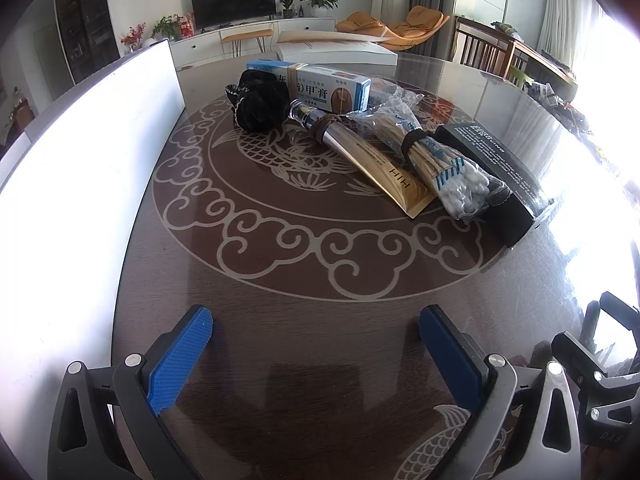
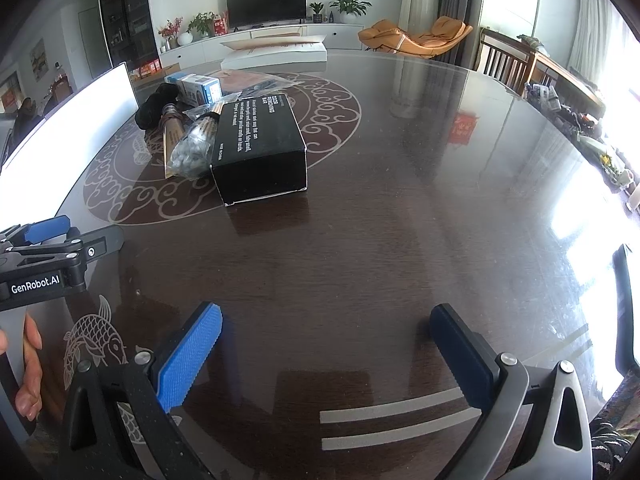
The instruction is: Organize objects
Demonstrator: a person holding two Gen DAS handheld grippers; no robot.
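Observation:
A cluster of items lies on the round dark table (image 1: 304,344): a black scrunchie (image 1: 262,98), a blue-and-white ointment box (image 1: 320,84), a silver-and-gold tube (image 1: 368,156), a bag of cotton swabs (image 1: 444,160) and a black box (image 1: 500,172). My left gripper (image 1: 316,338) is open and empty, well short of the cluster. The right wrist view shows the black box (image 2: 260,148), swab bag (image 2: 192,148), scrunchie (image 2: 154,110) and ointment box (image 2: 198,90) at far left. My right gripper (image 2: 326,338) is open over bare table. The left gripper's body (image 2: 44,260) shows at the left edge.
A tall white panel (image 1: 92,152) stands along the table's left side. A flat white carton (image 1: 336,50) lies at the far edge. Wooden chairs (image 1: 484,52) and a cluttered side table (image 2: 568,100) stand to the right. A hand (image 2: 30,364) holds the left gripper.

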